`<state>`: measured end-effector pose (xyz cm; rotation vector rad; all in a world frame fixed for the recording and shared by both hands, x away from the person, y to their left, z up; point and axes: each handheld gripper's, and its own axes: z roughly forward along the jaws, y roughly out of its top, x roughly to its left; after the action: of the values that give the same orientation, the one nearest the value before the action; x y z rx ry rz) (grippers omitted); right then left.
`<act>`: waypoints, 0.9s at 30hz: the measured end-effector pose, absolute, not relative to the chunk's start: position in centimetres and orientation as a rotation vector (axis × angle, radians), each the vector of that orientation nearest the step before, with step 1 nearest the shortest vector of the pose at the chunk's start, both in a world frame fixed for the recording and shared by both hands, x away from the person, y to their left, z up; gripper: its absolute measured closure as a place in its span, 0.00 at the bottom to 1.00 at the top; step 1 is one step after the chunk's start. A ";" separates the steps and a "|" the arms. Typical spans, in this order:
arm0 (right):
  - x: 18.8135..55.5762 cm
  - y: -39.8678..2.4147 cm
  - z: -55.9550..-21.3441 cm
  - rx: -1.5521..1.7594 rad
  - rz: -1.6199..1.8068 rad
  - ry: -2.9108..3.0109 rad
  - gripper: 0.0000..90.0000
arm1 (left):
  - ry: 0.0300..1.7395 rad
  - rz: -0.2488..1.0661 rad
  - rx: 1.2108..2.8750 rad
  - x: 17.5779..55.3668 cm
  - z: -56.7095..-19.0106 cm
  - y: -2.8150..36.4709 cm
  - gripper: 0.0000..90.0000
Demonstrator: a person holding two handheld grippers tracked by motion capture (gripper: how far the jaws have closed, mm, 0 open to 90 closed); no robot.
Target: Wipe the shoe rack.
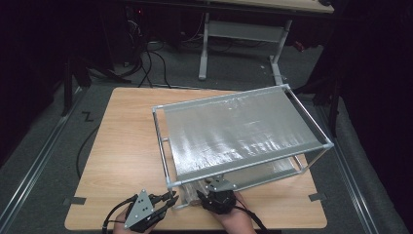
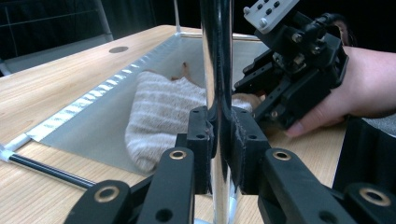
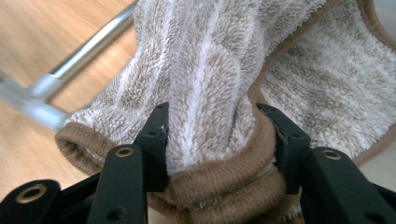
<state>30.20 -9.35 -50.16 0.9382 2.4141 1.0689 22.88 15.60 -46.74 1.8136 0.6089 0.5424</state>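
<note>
Presently, the left gripper (image 1: 171, 199) is clamped tight on the rack's upright front post (image 2: 216, 70), steadying the frame (image 1: 243, 95). Right of it, the right gripper (image 3: 219, 140) pinches a thick fold of the striped towel (image 3: 210, 70) on the lower shelf (image 2: 107, 116). Risk: the bulky cloth may snag the rail (image 3: 84, 51) or slip out if dragged sharply.
</note>
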 end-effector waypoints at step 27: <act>28.8 -5.8 -50.1 0.864 1.215 2.543 0.54 | 0.616 0.540 1.823 23.0 -46.9 15.4 0.88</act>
<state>28.77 -5.84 -50.12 0.8639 2.5426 1.2146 23.03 15.41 -46.89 1.8232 0.6159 0.5402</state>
